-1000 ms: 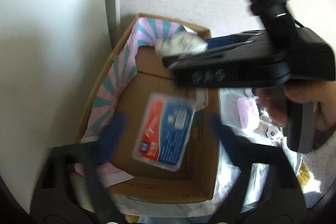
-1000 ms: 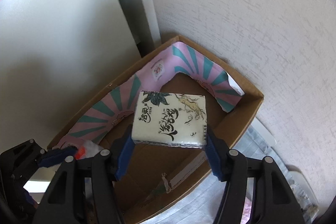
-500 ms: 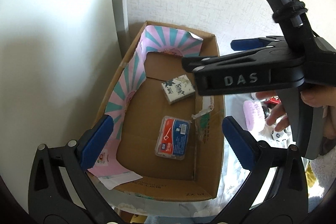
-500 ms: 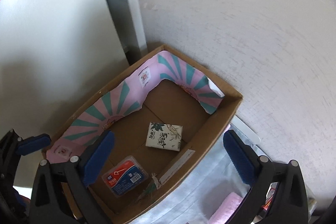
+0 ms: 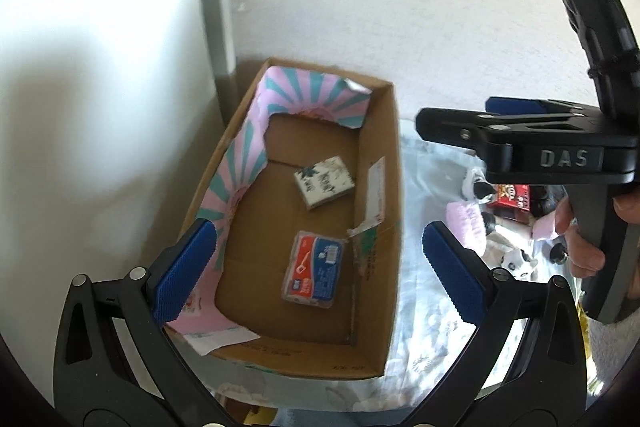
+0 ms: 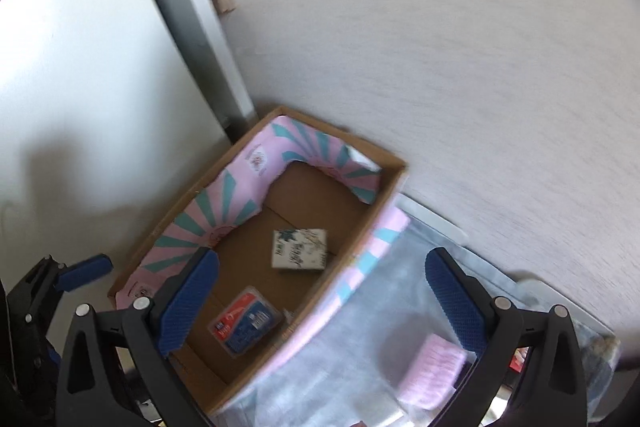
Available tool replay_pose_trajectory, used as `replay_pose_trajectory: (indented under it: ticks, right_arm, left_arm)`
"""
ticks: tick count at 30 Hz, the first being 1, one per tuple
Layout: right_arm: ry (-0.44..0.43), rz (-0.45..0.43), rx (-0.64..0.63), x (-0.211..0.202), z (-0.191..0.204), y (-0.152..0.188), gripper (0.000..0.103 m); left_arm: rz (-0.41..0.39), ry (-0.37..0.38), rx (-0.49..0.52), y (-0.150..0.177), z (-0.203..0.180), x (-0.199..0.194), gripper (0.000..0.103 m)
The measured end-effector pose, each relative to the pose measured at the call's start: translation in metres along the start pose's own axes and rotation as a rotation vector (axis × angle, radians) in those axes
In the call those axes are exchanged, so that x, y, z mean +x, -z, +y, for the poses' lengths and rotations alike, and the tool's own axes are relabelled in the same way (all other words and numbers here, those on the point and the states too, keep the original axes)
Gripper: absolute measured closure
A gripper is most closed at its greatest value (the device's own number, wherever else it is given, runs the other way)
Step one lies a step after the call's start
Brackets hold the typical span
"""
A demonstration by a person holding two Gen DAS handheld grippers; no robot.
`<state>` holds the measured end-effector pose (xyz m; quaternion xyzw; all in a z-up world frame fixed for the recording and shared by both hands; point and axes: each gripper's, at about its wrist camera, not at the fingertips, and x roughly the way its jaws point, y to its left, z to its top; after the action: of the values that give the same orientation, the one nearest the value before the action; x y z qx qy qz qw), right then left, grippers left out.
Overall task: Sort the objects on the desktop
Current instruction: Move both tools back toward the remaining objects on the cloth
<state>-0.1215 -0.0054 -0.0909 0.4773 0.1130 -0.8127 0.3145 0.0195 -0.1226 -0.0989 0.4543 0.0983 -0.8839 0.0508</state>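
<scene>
- tissue pack (image 5: 324,182) and blue-red case (image 5: 313,269) lie in the cardboard box (image 5: 390,227)
- both claws, left claw (image 5: 316,273) and right claw (image 6: 322,297), gape empty
- pink item (image 6: 432,371) and toys wait outside

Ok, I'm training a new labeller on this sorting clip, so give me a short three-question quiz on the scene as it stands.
1. True or false: the white tissue pack lies on the floor of the cardboard box.
2. Which item lies nearer the left gripper in its own view? A) the tissue pack B) the red and blue plastic case C) the pink fluffy item
3. Fill in: the right gripper has its jaws ____, with nothing between them.

Key
1. True; it lies flat in the box, apart from the case.
2. B; the case lies closer to the near end of the box.
3. Open; both blue pads stand wide apart above the box edge.
</scene>
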Motion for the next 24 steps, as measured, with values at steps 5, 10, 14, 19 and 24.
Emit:
replay_pose_trajectory:
  ticks: [5, 10, 14, 19, 24]
  right_arm:
    - [0.027, -0.024, 0.062, -0.026, -0.024, 0.012, 0.000]
    - [0.088, -0.028, 0.117, -0.053, -0.049, 0.031, 0.000]
    - [0.119, -0.038, 0.147, -0.071, -0.068, 0.048, 0.000]
    - [0.149, -0.039, 0.212, -0.089, -0.094, 0.074, 0.000]
    - [0.193, -0.052, 0.284, -0.110, -0.121, 0.099, 0.000]
  left_arm:
    - [-0.026, 0.016, 0.051, -0.008, -0.024, -0.003, 0.000]
    - [-0.012, 0.081, 0.082, -0.012, -0.045, 0.000, 0.000]
    - [0.005, 0.096, 0.071, -0.014, -0.059, 0.004, 0.000]
    - [-0.012, 0.123, 0.085, -0.020, -0.076, 0.004, 0.000]
    - [-0.018, 0.141, 0.110, -0.029, -0.096, 0.005, 0.000]
